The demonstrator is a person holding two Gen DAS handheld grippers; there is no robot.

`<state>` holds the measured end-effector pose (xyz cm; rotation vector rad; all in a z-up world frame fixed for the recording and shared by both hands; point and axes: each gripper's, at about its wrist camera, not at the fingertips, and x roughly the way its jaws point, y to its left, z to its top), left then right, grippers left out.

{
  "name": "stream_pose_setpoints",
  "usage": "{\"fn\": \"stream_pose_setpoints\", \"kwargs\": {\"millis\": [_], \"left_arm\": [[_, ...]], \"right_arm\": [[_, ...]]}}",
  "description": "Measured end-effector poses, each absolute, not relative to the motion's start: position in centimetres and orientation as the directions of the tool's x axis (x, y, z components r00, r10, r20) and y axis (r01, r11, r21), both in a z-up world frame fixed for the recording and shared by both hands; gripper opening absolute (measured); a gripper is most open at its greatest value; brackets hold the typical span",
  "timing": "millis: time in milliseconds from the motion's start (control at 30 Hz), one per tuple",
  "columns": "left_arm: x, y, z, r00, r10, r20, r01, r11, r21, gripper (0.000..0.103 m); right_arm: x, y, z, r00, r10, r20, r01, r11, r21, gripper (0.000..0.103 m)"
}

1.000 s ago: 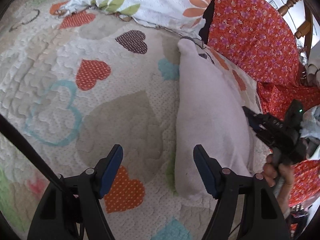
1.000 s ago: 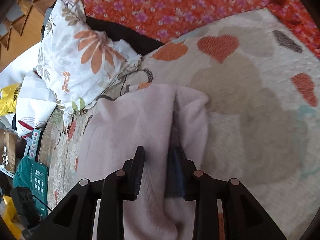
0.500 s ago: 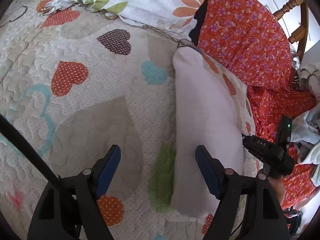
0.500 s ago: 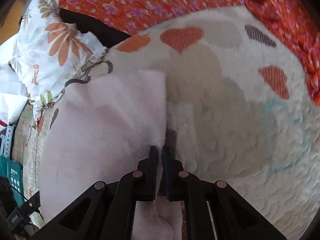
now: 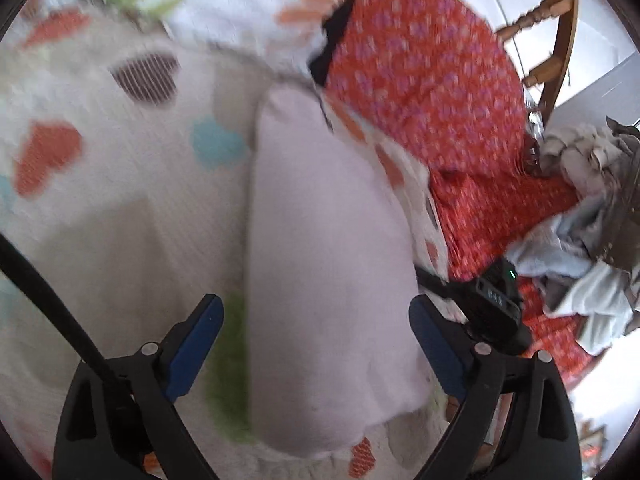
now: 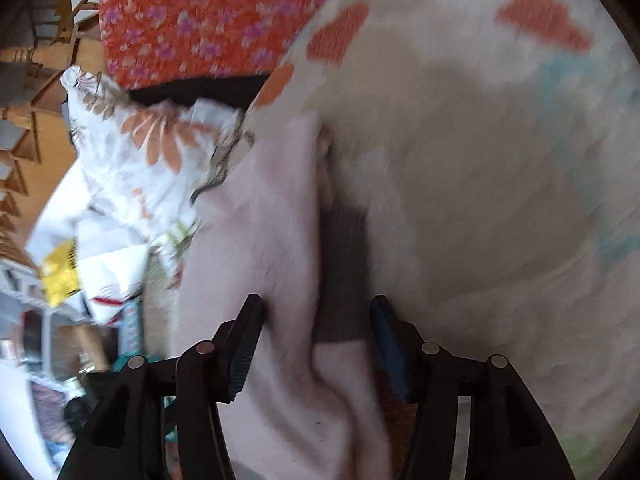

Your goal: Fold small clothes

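Observation:
A pale pink garment (image 5: 320,264) lies folded in a long strip on the heart-patterned quilt (image 5: 120,216). My left gripper (image 5: 316,344) is open and hovers over the strip's near end, one finger on each side. My right gripper shows in the left wrist view (image 5: 484,304) at the strip's right edge. In the right wrist view the right gripper (image 6: 316,344) is open, its jaws apart around a raised fold of the pink garment (image 6: 272,240). Both views are blurred by motion.
A white floral pillow (image 6: 152,152) and an orange floral cloth (image 5: 424,80) lie at the quilt's far edge. A heap of grey and light blue clothes (image 5: 580,216) sits at the right. A wooden chair (image 5: 552,24) stands behind.
My right gripper was shut on the garment's edge half a second ago and has opened, letting it go. My left gripper has shifted right, over the folded strip.

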<state>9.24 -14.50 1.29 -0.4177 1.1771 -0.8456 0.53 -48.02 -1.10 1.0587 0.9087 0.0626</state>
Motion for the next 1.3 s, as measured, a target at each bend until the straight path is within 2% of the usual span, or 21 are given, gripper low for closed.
{"fn": "stream_pose_setpoints", "kwargs": {"millis": [67, 100, 133, 167, 200, 300, 533, 600, 667, 733, 867, 1000, 1100, 1233, 1300], "left_arm": [[9.0, -15.8, -0.2, 0.063, -0.758, -0.650, 0.341, 0.628, -0.699, 0.092], [8.8, -16.1, -0.5, 0.063, -0.751, -0.657, 0.345, 0.634, -0.692, 0.088], [8.4, -16.4, -0.2, 0.089, -0.726, -0.682, 0.372, 0.660, -0.653, 0.078], [8.2, -16.9, 0.0, 0.077, -0.701, -0.709, 0.389, 0.676, -0.626, 0.038], [8.2, -17.3, 0.2, 0.051, -0.683, -0.729, 0.394, 0.685, -0.613, 0.021], [7.4, -16.6, 1.5, 0.082, -0.692, -0.717, 0.375, 0.688, -0.621, 0.017], [1.8, -14.1, 3.9, 0.089, -0.646, -0.758, 0.431, 0.711, -0.556, 0.019], [0.2, -13.2, 3.4, 0.067, -0.596, -0.800, 0.439, 0.738, -0.513, 0.033], [-0.7, -12.1, 3.2, 0.059, -0.568, -0.821, 0.443, 0.752, -0.488, 0.041], [-1.4, -10.7, 3.9, 0.073, -0.566, -0.821, 0.464, 0.748, -0.474, 0.045], [-1.5, -6.9, 6.6, 0.244, -0.537, -0.808, 0.440, 0.803, -0.401, 0.065], [-0.4, -3.5, 8.7, 0.399, -0.471, -0.786, 0.343, 0.872, -0.349, 0.067], [0.4, -2.5, 9.4, 0.432, -0.481, -0.763, 0.298, 0.875, -0.382, 0.068], [1.3, -2.6, 9.2, 0.412, -0.501, -0.761, 0.294, 0.864, -0.409, 0.068], [1.4, -2.8, 9.1, 0.418, -0.491, -0.764, 0.322, 0.867, -0.381, 0.068]], "right_arm": [[0.8, -47.1, -1.4, 0.667, 0.451, -0.594, 0.334, 0.532, 0.778, 0.064], [0.9, -46.8, -1.3, 0.672, 0.442, -0.595, 0.332, 0.538, 0.775, 0.064], [1.0, -46.4, -1.2, 0.671, 0.442, -0.595, 0.332, 0.538, 0.774, 0.060], [1.2, -46.0, -1.3, 0.664, 0.458, -0.591, 0.330, 0.530, 0.781, 0.039], [1.3, -45.8, -1.5, 0.654, 0.486, -0.580, 0.326, 0.510, 0.796, 0.036], [1.3, -44.9, -0.8, 0.647, 0.476, -0.596, 0.337, 0.522, 0.783, 0.030], [-2.6, -42.4, 1.3, 0.584, 0.512, -0.630, 0.311, 0.576, 0.756, 0.028], [-3.7, -41.8, 1.1, 0.560, 0.490, -0.669, 0.335, 0.604, 0.723, 0.035], [-5.1, -41.8, 0.6, 0.542, 0.454, -0.707, 0.359, 0.635, 0.684, 0.042], [-6.5, -42.9, 0.9, 0.559, 0.442, -0.702, 0.383, 0.613, 0.691, 0.043], [-8.8, -44.9, 4.2, 0.644, 0.286, -0.709, 0.409, 0.655, 0.636, 0.043], [-8.9, -43.1, 8.2, 0.725, 0.186, -0.664, 0.344, 0.737, 0.582, 0.043], [-6.9, -39.1, 9.6, 0.722, 0.251, -0.644, 0.224, 0.796, 0.562, 0.043], [-1.8, -34.9, 8.0, 0.614, 0.509, -0.603, 0.114, 0.699, 0.706, 0.043], [0.6, -33.9, 6.9, 0.586, 0.562, -0.584, 0.109, 0.659, 0.744, 0.043]]}}
